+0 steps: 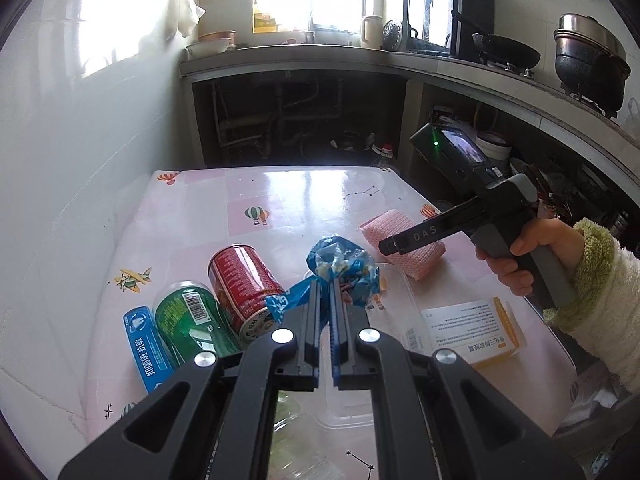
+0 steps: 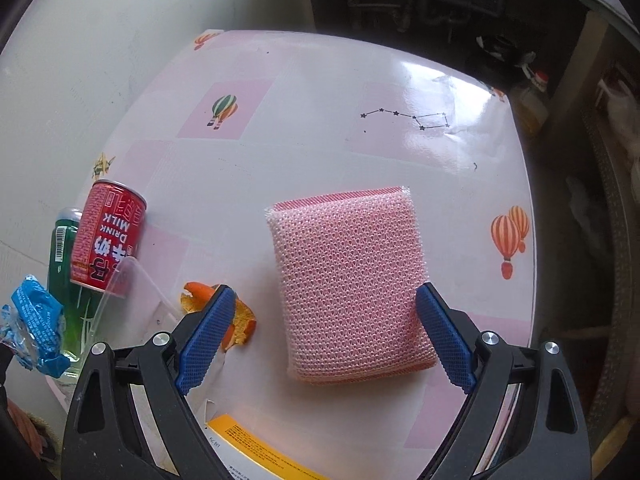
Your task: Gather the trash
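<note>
My left gripper [image 1: 329, 280] is shut on a crumpled blue wrapper [image 1: 340, 258], which it holds a little above the table; the same wrapper [image 2: 34, 320] shows at the left edge of the right wrist view. My right gripper [image 2: 324, 292] is open and points down over a pink mesh sponge [image 2: 348, 284] lying flat on the table. Its blue pads [image 2: 208, 332] stand wide on either side and do not press the sponge. A red milk can [image 1: 244, 284] and a green can [image 1: 192, 316] lie side by side at the left. Orange peel [image 2: 240, 320] lies beside the sponge.
A pink patterned tablecloth [image 1: 304, 192] covers the table, which meets a white wall on the left. A blue toothpaste box [image 1: 144, 348], a white-and-yellow medicine box [image 1: 472, 332] and a clear plastic container [image 1: 344, 420] lie near the front. A kitchen counter [image 1: 460, 68] with pots runs behind.
</note>
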Demonstrator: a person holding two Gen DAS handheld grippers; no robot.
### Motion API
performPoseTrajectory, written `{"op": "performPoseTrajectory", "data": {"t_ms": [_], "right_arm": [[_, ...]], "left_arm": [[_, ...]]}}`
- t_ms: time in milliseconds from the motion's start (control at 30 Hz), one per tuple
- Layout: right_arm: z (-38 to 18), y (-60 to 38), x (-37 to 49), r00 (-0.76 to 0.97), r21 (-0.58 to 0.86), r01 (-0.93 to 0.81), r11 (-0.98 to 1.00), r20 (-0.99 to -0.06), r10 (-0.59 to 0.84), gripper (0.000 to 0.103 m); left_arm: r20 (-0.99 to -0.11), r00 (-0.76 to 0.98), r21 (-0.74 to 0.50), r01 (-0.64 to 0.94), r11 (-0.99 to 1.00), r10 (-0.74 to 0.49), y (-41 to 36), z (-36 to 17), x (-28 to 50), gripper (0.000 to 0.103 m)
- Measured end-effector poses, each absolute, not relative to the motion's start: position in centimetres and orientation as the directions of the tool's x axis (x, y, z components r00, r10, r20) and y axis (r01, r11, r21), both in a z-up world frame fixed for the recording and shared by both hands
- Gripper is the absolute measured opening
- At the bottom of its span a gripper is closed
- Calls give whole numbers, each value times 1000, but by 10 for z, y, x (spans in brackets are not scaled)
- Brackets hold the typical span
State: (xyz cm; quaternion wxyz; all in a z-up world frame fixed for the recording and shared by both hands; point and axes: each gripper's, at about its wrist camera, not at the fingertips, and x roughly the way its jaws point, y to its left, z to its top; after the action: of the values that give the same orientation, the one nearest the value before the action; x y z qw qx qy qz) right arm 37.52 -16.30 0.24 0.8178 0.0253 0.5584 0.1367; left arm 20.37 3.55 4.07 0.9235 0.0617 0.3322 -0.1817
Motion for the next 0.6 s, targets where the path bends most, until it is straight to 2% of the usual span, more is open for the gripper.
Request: {"op": "performPoseTrajectory", "data": {"t_ms": [200, 367, 500, 600], "right_arm": [[-2, -171, 378, 349, 174, -161, 972, -911, 220, 85], [-19, -185, 380, 280, 241, -116, 964, -923, 265, 54], [-19, -193, 376, 293, 271, -96, 958, -912, 287, 50], [-18, -195, 375, 292, 275, -85, 958, -912, 288, 41]], "left_arm": [[-636, 708, -5, 395, 919, -308, 31, 44, 202, 4], [-625, 720, 6, 390, 921, -301, 29, 51, 197, 4], [-618, 727, 10, 389, 921, -299, 28, 55, 193, 4], [-619, 728, 17, 388, 921, -296, 28, 56, 191, 4]]}}
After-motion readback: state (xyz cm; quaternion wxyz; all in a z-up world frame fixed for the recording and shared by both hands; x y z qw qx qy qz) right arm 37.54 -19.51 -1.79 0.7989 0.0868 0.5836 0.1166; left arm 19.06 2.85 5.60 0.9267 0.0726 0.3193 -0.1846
